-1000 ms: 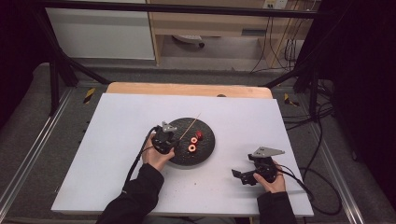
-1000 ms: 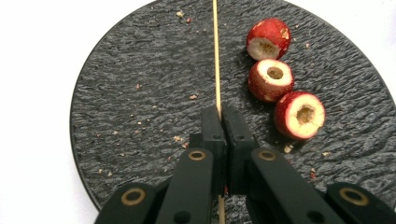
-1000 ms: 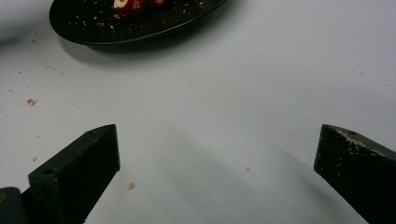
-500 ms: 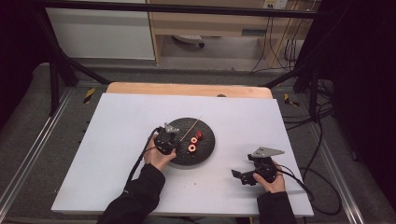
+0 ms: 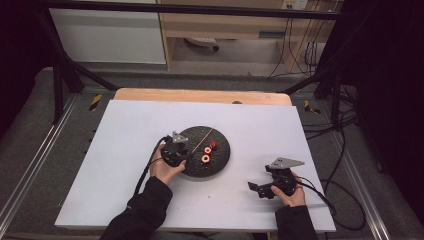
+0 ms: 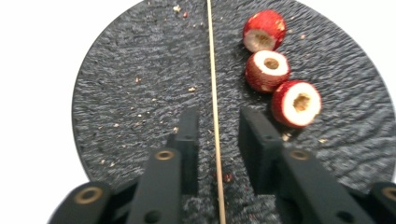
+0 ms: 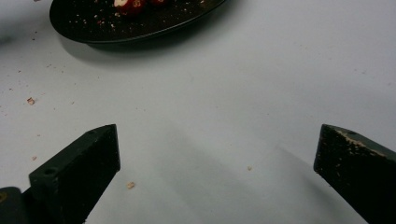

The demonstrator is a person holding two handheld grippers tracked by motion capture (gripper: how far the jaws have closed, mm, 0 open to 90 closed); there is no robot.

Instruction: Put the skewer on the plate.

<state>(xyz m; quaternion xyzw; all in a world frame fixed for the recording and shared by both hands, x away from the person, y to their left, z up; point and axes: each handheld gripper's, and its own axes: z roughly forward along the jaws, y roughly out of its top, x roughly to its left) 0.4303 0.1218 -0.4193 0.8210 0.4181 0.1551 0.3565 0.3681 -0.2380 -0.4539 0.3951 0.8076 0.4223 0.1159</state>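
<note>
One skewer point(image 6: 214, 93) lies on my black plate point(image 6: 116, 84), between the parted jaws of my left gripper point(image 6: 216, 126); three red fruit pieces point(image 6: 271, 70) sit right of it. My right gripper point(image 7: 215, 154) rests wide open over the table point(image 7: 261, 84).

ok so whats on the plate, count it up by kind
red fruit pieces: 3
skewer: 1
total: 4 on the plate, crumbs not counted
</note>
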